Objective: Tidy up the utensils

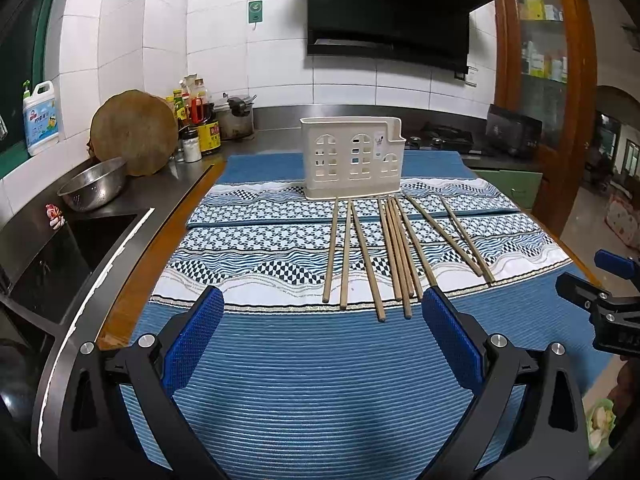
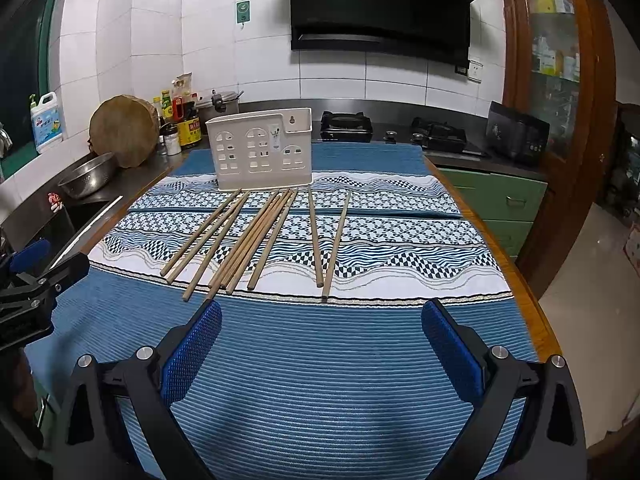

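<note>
Chopsticks (image 1: 394, 248), a loose row of plain pale wooden sticks, lie flat on the blue-and-white patterned cloth (image 1: 280, 360) that covers the table, their far tips pointing to twelve o'clock and stopping just short of the cream plastic utensil holder with arched window cut-outs (image 1: 352, 158), which stands upright behind them. None of the sticks is in the holder yet, so I judge that the task is at its very start, at the approach to a first pick. The left gripper (image 1: 322, 308) hangs above the cloth with its blue padded jaws spread wide and nothing between them; the sticks' near ends lie ahead of it, toward one o'clock. The right gripper (image 2: 320, 320) is likewise wide apart and empty, with the sticks fanning toward eleven o'clock from it. The next move probably calls for lowering one gripper over a single stick, closing across its thin shaft, then tipping it upright to drop it into the holder's open top.
</note>
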A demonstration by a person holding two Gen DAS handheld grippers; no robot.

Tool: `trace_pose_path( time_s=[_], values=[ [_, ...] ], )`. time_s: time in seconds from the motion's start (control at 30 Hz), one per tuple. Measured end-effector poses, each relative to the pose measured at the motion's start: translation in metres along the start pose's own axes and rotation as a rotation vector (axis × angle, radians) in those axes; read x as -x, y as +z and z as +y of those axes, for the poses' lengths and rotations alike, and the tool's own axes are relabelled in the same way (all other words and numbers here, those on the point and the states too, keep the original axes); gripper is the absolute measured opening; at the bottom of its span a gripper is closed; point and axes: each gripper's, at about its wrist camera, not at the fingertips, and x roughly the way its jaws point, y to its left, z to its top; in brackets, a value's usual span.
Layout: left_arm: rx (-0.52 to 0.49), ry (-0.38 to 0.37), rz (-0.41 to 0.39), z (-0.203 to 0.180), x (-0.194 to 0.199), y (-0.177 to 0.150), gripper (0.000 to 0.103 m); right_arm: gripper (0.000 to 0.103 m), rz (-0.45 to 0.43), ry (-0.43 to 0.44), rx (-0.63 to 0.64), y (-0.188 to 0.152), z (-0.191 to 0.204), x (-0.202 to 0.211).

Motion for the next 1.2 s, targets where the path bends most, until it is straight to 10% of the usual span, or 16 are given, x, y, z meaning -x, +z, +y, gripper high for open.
trace_pose_path(
  time_s=[1.2],
  values=[
    [0.01,0.016,0.014,0.0033,-0.0035,0.0009,0.098,0.097,0.009,0.014,-0.009,-0.0019,0.0021,-0.0025]
  ],
)
